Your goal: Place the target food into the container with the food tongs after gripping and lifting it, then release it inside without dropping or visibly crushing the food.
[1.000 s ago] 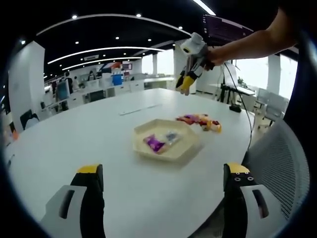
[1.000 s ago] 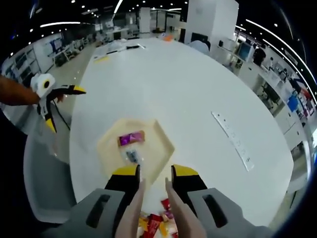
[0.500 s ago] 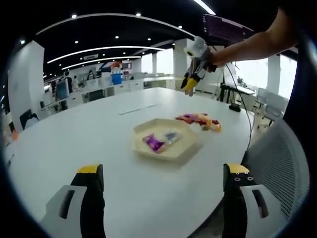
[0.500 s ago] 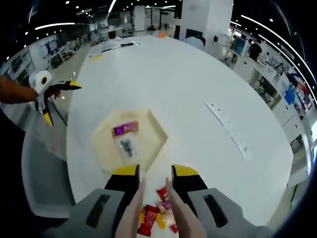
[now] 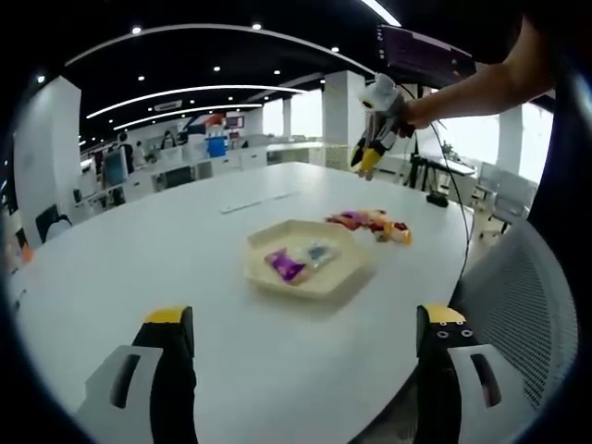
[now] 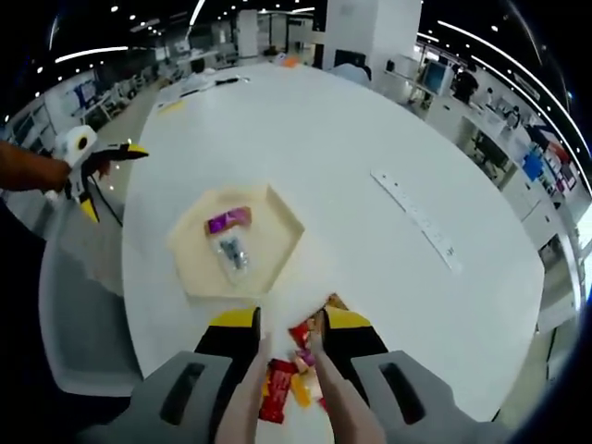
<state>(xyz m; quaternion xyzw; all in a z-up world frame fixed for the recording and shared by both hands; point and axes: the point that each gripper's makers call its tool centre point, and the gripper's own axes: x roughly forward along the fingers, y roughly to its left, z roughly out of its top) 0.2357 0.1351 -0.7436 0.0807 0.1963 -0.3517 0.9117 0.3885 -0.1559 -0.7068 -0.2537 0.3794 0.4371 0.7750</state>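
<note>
A beige hexagonal tray (image 5: 314, 289) sits on the white round table (image 5: 139, 250), holding a purple packet (image 5: 285, 266) and a clear packet (image 5: 320, 252). A pile of red, orange and yellow snack packets (image 5: 372, 224) lies just beyond it. My left gripper (image 5: 306, 316) hangs open and empty near the table's front edge. My right gripper (image 6: 289, 319) is shut on the beige food tongs (image 6: 252, 393), whose tips hover above the snack pile (image 6: 282, 384), beside the tray (image 6: 277, 208). In the left gripper view, the right gripper (image 5: 368, 159) hangs high above the pile.
A long white ruler (image 6: 414, 217) lies on the table past the tray. A grey mesh chair (image 5: 518, 296) stands at the table's edge near the pile. The left gripper (image 6: 111, 180) shows off the table's side, held by a hand. Desks and people fill the room behind.
My right gripper with the tongs has drawn back from over the tray to over the snack pile. The left gripper has stayed still and open.
</note>
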